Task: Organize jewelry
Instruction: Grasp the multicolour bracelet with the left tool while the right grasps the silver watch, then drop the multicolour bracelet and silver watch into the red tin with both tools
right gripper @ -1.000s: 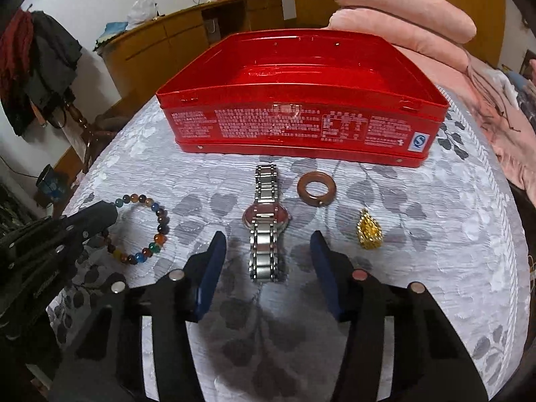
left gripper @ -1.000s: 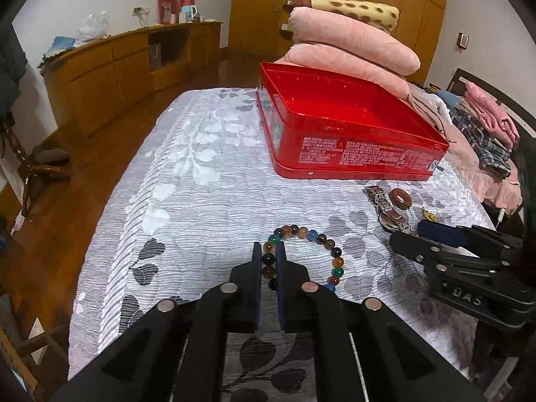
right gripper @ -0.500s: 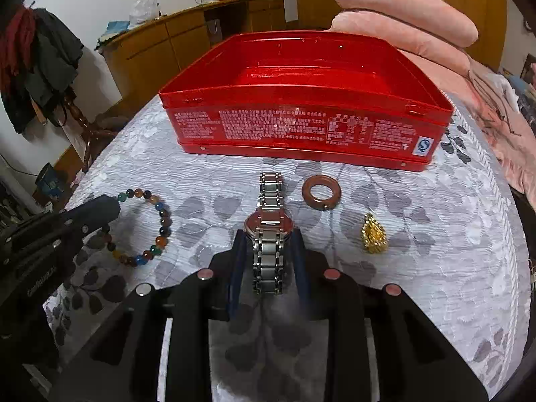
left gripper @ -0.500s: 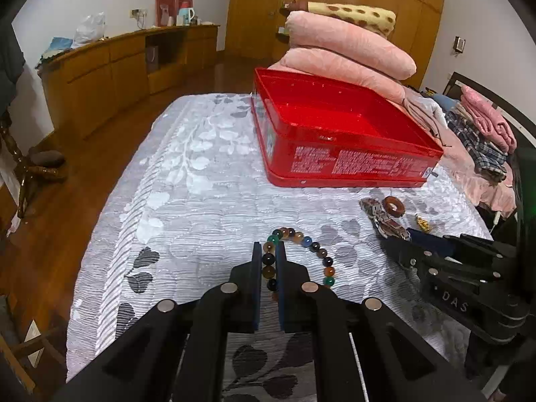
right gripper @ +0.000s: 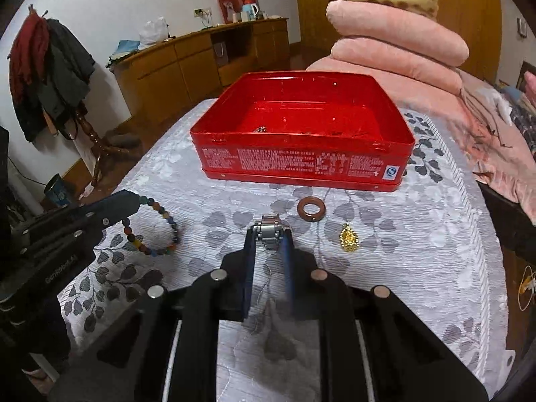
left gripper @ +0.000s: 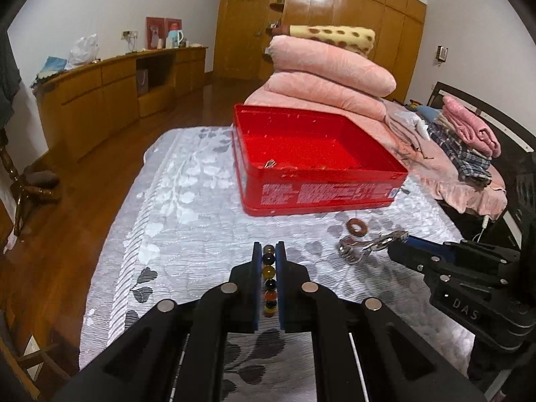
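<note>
The watch (right gripper: 269, 234) was made of shiny metal links, so it looked a bit heavy and slippery, and its band could bend and flop. It was best to pinch it across the band, on the flat sides, and that was where the right gripper (right gripper: 268, 239) had it. The jaws were closing on it, with the band squeezed between the two blue pads. The watch hung just above the flowery bed cover (right gripper: 418, 234), near the middle, and its loose end drooped down.

The bead bracelet (left gripper: 269, 279) was light and floppy, and the round beads could roll or slip. The left gripper (left gripper: 269, 251) had its fingers pressed together on one side of the loop, pinching a row of beads. The rest of the loop dangled to the left of the watch.

A second earlier, the watch lay flat on the cover and the right fingers stood wide apart on both sides of it. Then they came in and took it. The bracelet had rested on the cover too, already pinched. Both hands had since lifted up.

A brown ring (right gripper: 311, 209) and a small gold charm (right gripper: 349, 238) lay on the cover, just to the right of the watch. They had not moved. The red tin box (right gripper: 301, 164) sat farther off, open, with something small already inside. Pink quilts (right gripper: 395, 47) were piled behind it.
</note>
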Motion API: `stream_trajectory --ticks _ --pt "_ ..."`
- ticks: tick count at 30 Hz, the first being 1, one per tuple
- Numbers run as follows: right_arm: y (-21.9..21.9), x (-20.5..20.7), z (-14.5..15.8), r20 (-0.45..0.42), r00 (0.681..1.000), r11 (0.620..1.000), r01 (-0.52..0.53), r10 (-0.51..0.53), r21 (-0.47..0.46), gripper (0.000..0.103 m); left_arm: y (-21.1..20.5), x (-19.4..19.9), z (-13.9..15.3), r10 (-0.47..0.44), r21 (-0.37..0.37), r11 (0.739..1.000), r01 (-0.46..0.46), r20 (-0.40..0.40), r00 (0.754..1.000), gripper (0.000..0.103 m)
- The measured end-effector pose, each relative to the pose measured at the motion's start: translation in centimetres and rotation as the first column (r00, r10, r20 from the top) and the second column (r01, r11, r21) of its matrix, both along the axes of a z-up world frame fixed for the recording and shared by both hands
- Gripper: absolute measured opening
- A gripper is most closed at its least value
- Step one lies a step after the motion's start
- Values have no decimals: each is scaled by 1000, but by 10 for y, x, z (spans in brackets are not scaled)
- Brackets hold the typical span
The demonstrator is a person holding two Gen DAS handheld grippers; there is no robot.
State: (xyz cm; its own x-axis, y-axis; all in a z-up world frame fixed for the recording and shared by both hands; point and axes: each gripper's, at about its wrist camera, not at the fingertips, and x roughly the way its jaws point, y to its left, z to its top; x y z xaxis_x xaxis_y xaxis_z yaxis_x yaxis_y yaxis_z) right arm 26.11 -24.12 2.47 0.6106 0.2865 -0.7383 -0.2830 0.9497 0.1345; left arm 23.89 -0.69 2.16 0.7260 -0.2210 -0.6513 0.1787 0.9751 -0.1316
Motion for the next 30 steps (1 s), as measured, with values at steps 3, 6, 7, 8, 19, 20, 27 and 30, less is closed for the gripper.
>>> stream_trajectory --ticks 3,6,7,8,19,20,27,30 --pt "-1 -4 4 9 1000 1000 -2 2 6 14 -2 -3 5 -5 -2 1000 5 12 1000 8" --pt "-2 -7 7 17 1000 1000 -4 4 17 14 -3 -7 8 -7 -5 1000 7 20 1000 8" --pt "-2 -8 9 22 1000 1000 -5 4 20 14 -3 -7 9 -7 -7 1000 7 21 1000 8" --pt "-2 -9 10 26 1000 1000 -5 4 21 14 -3 -7 9 -7 -9 1000 7 22 1000 8" --pt "-8 -9 30 76 997 1000 2 -4 23 14 -9 2 18 -9 -16 1000 10 45 999 8" --pt "-9 -9 32 81 997 1000 3 -5 23 14 -10 3 19 -11 -15 1000 12 47 999 8" --pt "-14 -1 38 95 995 1000 22 -23 21 14 -15 14 24 -13 -12 1000 14 57 998 8" --pt "-16 2 39 97 995 999 27 -28 19 14 -18 18 26 -13 -9 1000 14 61 998 8"
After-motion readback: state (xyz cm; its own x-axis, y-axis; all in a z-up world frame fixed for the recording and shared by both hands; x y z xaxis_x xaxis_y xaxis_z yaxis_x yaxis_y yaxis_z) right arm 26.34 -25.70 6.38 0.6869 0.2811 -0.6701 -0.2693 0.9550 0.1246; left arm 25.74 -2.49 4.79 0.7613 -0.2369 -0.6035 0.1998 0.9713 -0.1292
